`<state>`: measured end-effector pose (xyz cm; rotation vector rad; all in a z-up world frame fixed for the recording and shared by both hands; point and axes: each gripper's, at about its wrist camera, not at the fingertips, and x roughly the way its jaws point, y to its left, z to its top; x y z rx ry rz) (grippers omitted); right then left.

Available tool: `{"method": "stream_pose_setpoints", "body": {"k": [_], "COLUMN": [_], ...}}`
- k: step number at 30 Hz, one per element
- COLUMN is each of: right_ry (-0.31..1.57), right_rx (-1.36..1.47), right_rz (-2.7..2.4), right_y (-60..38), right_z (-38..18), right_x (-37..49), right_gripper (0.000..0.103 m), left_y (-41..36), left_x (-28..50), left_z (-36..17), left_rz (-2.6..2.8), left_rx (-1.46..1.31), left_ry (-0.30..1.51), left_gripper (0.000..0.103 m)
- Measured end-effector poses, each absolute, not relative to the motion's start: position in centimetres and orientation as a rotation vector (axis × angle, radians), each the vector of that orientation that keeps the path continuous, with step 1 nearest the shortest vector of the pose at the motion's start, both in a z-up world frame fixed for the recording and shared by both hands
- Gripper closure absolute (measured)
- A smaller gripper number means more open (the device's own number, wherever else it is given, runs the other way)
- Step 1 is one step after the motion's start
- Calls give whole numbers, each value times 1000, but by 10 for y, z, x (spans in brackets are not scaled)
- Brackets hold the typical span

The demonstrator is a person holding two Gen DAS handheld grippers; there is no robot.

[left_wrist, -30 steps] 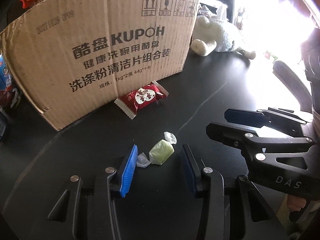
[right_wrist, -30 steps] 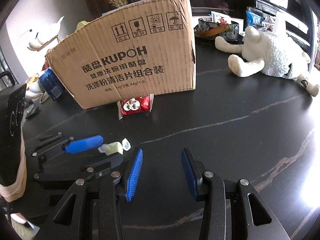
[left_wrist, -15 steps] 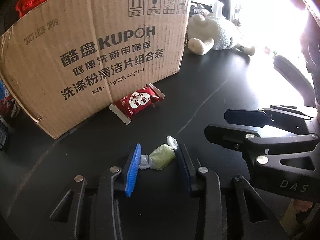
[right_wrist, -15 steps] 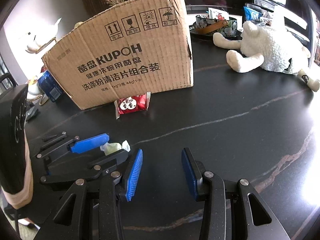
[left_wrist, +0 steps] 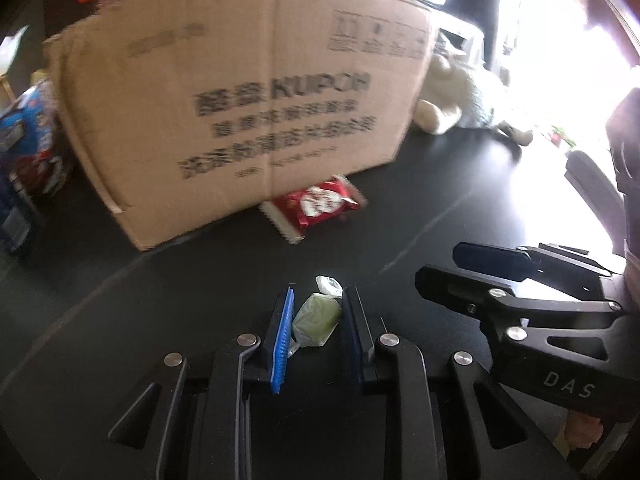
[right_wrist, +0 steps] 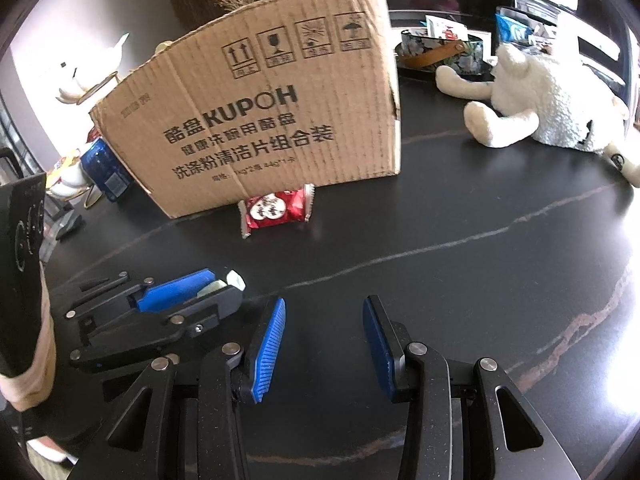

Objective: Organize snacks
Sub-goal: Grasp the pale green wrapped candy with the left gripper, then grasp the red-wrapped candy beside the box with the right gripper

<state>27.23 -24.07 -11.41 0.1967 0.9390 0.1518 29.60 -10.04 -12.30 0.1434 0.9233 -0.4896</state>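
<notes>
My left gripper (left_wrist: 318,312) is shut on a green wrapped candy (left_wrist: 318,318), held just above the black table; it also shows in the right wrist view (right_wrist: 224,286) with the candy's end (right_wrist: 235,279) sticking out. A red snack packet (left_wrist: 316,208) lies at the foot of the cardboard box (left_wrist: 240,112), also in the right wrist view (right_wrist: 276,210). My right gripper (right_wrist: 324,344) is open and empty, just right of the left one.
The KUPOH box (right_wrist: 260,120) stands at the back of the black table (right_wrist: 460,260). A white plush toy (right_wrist: 540,112) lies at the right. A blue can (right_wrist: 104,168) and packets sit left of the box. A tray (right_wrist: 440,48) is behind.
My left gripper has closed its jaws onto the green candy and lifted and turned slightly. The right gripper has stayed open and nearly still.
</notes>
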Motion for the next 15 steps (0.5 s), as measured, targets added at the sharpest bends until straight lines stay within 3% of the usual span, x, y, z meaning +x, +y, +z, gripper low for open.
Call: {"method": "stream_pose_setpoints", "body": {"k": [4,5,6,9,15], "right_ry": [915,914,910,882,879], "right_rx": [181,183,182,162,105], "right_rz": [198,209,220,214,251], "right_y": [-230,-228,-226,-222,-207], "right_z": [-108,-107,-106,-102,-100], "right_x": [279,281,284,293,321], "right_gripper": [61,58,47,34,33], "left_y": [-88,-85,-81,-70,-53], "left_x": [296,297,299,303,314], "left_z": [-114,-112,-111,-107,-108], "left_rz": [-435,-421,-404,-371,-322], "left_rx": [115,105,96,56,-9], "left_ry": [893,891,889,876,875], "left_gripper": [78,78,78,78,78]}}
